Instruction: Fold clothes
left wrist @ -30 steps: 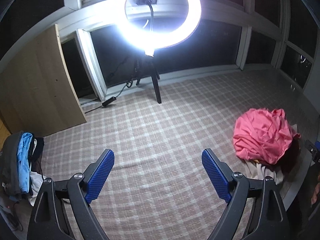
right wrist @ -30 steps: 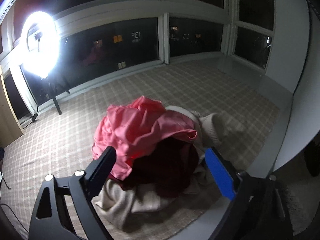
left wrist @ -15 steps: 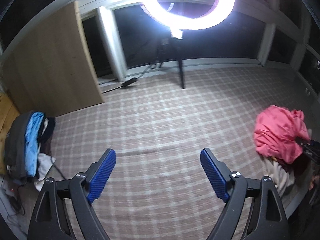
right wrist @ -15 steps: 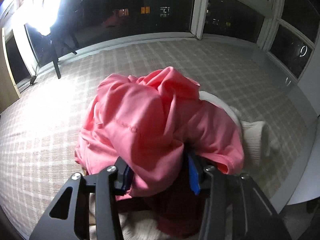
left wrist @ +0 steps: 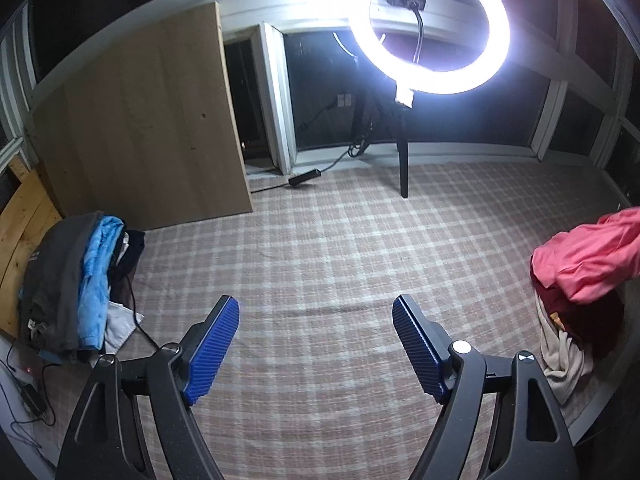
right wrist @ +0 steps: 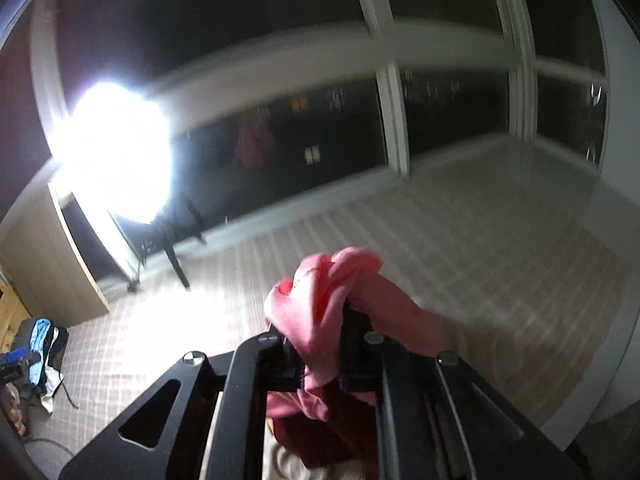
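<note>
Between the right claw (right wrist: 320, 344) pads, pink garment (right wrist: 316, 312) hides them.

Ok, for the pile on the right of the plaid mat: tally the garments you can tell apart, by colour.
Pink: 1, the pink garment, pinched in the right gripper
Dark red: 1, the dark red garment
Cream: 1, the cream garment
Total: 3 visible; more may be hidden beneath.
</note>
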Available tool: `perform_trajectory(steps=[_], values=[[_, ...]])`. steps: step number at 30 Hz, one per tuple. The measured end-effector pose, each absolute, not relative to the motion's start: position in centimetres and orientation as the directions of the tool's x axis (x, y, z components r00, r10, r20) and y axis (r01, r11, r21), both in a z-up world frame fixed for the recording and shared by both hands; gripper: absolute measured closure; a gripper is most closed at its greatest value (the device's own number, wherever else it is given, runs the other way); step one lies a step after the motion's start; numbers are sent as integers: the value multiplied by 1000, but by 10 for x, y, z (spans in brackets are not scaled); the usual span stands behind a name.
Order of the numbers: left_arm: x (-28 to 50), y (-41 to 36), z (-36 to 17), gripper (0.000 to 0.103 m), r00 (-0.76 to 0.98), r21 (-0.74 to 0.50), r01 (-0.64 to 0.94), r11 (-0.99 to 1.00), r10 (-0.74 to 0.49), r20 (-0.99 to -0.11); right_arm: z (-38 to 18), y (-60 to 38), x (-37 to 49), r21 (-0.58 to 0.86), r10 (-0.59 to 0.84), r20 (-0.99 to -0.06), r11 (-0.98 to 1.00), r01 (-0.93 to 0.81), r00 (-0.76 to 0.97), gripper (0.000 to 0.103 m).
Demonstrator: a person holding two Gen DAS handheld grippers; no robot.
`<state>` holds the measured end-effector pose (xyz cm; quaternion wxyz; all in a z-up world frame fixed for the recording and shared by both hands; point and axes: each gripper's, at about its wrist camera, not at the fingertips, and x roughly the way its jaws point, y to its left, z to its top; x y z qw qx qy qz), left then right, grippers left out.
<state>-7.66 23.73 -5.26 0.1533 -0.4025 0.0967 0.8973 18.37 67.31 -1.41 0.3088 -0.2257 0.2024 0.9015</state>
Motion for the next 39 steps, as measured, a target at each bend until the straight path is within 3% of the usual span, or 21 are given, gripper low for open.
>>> perform_trajectory(steps=[7, 13, 15, 18, 21, 25, 29, 33, 35, 36, 39], values=[[-70, 200, -39, 26, -663, 30, -326, -945, 206, -720, 70, 618, 166, 201, 438, -386, -819, -538, -812, 92], [-58, 157, -22, 26, -704, 14, -283, -959, 198, -682, 106, 533, 117, 193, 241, -319, -930, -312, -916, 93], [-53, 141, -19, 25, -715, 14, -266, -964, 187, -674, 103, 505, 83, 198, 148, -346, -954, -226, -927, 93], [-52, 117, -25, 25, -712, 23, -232, -973, 153, -685, 70, 468, 9, 181, 1, -512, -977, -109, -859, 84], [-55, 107, -41, 25, -679, 19, -236, -972, 151, -719, 14, 439, -48, 64, 25, -673, -994, -92, -739, 72], [-64, 122, -81, 24, -591, 11, -322, -947, 192, -783, -66, 458, -40, 29, 72, -784, -988, -151, -617, 56], [-72, 149, -118, 24, -536, -27, -382, -924, 246, -808, -117, 487, -12, 113, 44, -842, -960, -255, -538, 52], [-78, 173, -142, 24, -444, -133, -422, -897, 332, -832, -115, 492, 3, 145, 5, -852, -958, -246, -524, 52], [-76, 198, -157, 24, -388, -133, -482, -866, 347, -854, -105, 491, 15, 80, 59, -832, -971, -225, -551, 40], [-73, 206, -163, 24, -364, -130, -508, -851, 349, -863, -106, 493, 22, 25, 109, -826, -973, -229, -554, 25], [-61, 246, -183, 24, -303, -101, -613, -784, 351, -886, -119, 507, 40, -143, 269, -821, -951, -274, -503, 22]])
